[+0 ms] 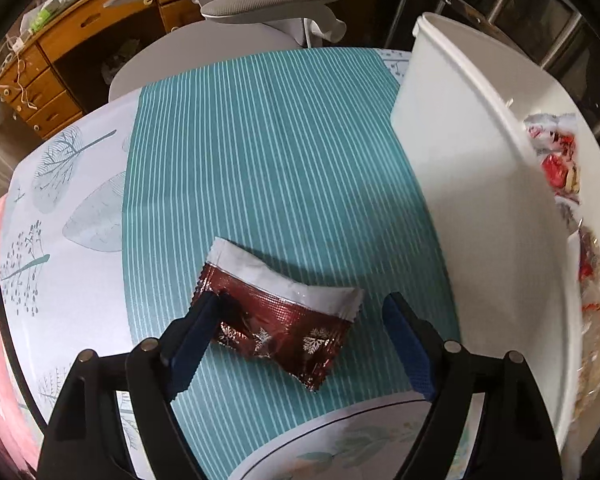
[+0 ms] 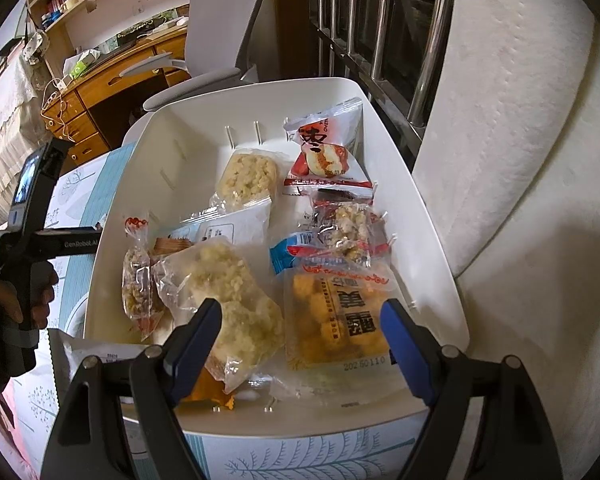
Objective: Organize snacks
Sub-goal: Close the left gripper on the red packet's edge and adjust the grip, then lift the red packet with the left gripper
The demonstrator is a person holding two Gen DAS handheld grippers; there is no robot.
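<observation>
Left wrist view — left gripper (image 1: 300, 322) steeply downward, astride snack packet (image 1: 278, 316)

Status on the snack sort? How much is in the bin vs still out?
Done: most snacks already lie in the white bin, including the jujube pack and several rice-crisp packs.
In hand: nothing. The left hand-held gripper is open over the dark red snowflake packet on the striped tablecloth.
Left: grasp that packet and bin it. The right hand-held gripper is open over the bin.

A grey office chair (image 1: 236, 28) stands before a wooden desk (image 1: 56, 64), beside metal window bars (image 2: 364, 28).
</observation>
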